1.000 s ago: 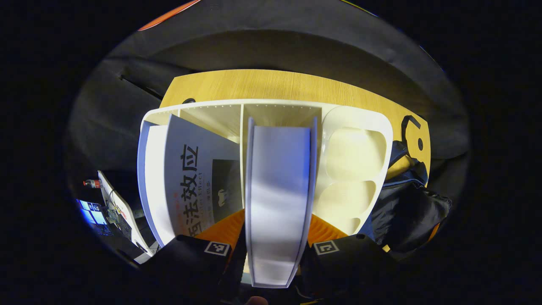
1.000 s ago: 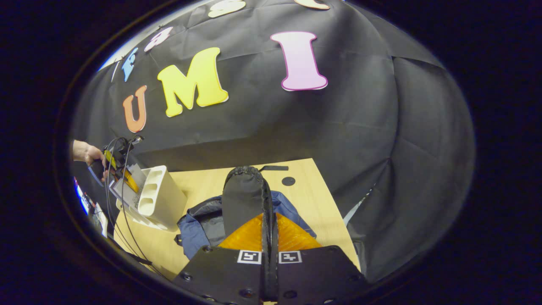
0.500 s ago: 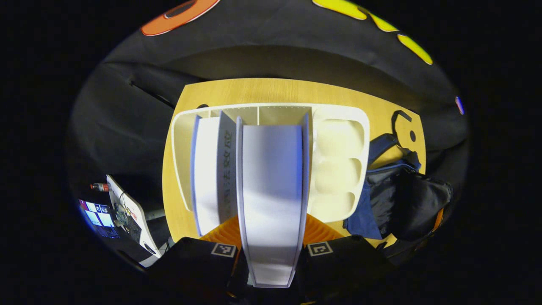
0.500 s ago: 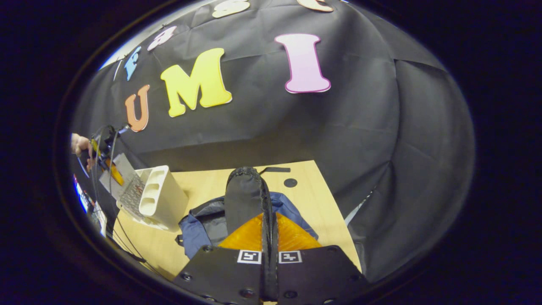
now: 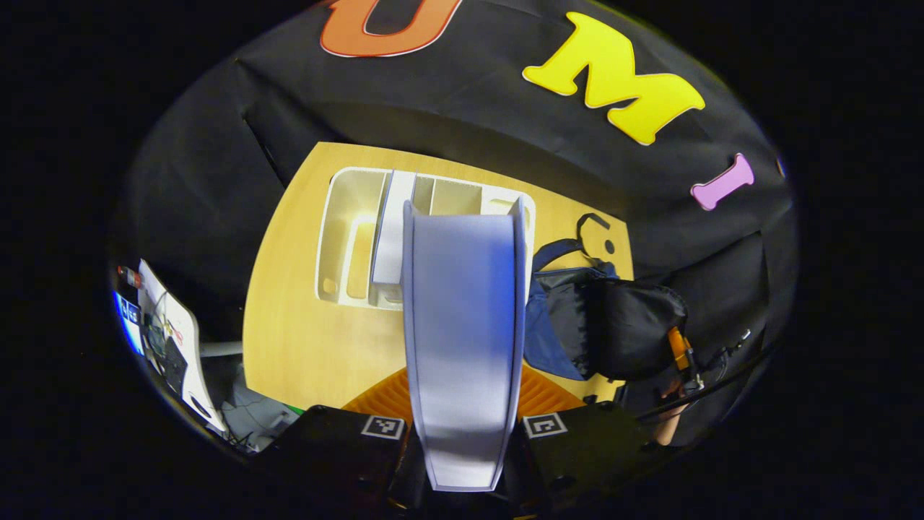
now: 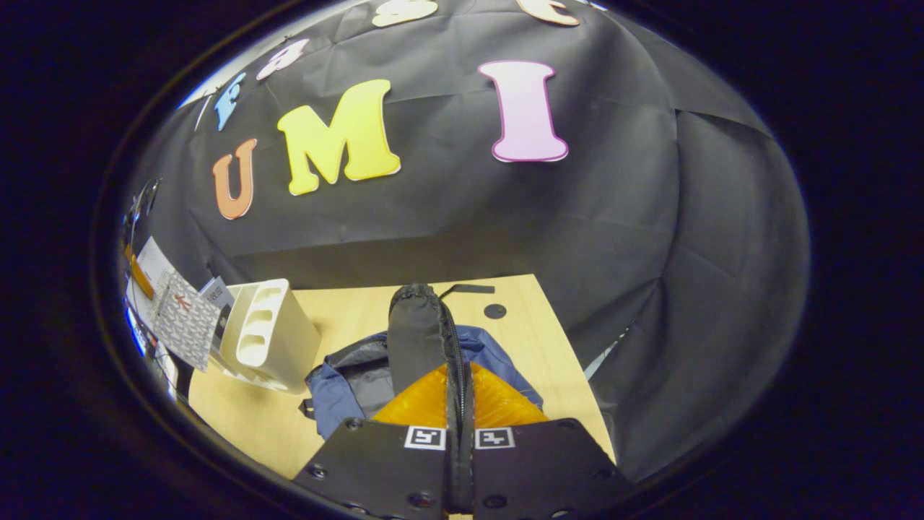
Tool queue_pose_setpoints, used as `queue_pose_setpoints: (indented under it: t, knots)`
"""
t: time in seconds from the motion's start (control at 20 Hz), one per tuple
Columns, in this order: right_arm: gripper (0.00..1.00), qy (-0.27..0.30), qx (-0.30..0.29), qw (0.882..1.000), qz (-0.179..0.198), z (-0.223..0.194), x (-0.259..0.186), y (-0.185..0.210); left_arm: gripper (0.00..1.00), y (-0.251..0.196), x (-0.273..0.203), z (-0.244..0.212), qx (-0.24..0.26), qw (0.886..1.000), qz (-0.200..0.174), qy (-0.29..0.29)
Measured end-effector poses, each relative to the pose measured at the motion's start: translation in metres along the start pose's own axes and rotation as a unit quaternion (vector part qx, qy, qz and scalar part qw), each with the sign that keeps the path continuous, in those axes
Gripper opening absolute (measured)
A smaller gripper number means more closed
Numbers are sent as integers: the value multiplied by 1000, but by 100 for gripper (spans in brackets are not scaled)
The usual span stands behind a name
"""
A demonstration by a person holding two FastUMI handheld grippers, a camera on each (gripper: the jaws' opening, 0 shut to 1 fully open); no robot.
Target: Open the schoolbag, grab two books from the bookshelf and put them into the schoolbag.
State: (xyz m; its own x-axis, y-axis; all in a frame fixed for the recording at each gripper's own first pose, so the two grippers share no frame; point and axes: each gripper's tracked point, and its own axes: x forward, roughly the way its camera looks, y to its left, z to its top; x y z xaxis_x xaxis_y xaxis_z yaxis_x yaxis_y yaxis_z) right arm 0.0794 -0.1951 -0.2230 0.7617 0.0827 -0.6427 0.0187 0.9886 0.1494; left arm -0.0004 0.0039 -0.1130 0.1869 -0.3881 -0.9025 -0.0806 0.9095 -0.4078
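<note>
Lifted clear since a second ago, the thick white-paged book (image 5: 462, 347) pinched in the left gripper (image 5: 462, 433) now hangs above the white plastic bookshelf (image 5: 346, 238) on the wooden table (image 5: 303, 347), while the right gripper (image 6: 459, 404) stays clamped on the dark blue schoolbag's black flap (image 6: 415, 339).

The wooden worktop (image 5: 310, 347) has a pale, light-grained surface, bare along its near left part; in the right gripper view the same worktop (image 6: 339, 310) ends against the black cloth wall (image 6: 613, 238) — creased, hanging in folds, wrapping round the booth on the far side and the right. A small dark round spot (image 6: 494, 311) sits on the wood near the far edge. Off the worktop's left edge in the left gripper view stands a white board (image 5: 177, 347) with cables and small parts on it; beside it, a lit screen (image 5: 128, 321) glows blue — too small to make out.
</note>
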Motion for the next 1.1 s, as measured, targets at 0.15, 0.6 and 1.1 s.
queue_pose_setpoints:
  t: [0.15, 0.6, 1.1]
  knots:
    - [0, 4, 1, 1000, -8, 0, -3, 2, 46, -31, 7, -14, -52, 995, -90, -8]
    - [0, 19, -3, 1000, -17, -4, -6, 8, 45, -155, 123, -81, -68, 966, -247, 6]
    - [0, 26, -2, 999, -19, -2, -3, 5, 47, -206, 261, -106, -27, 967, -253, 19]
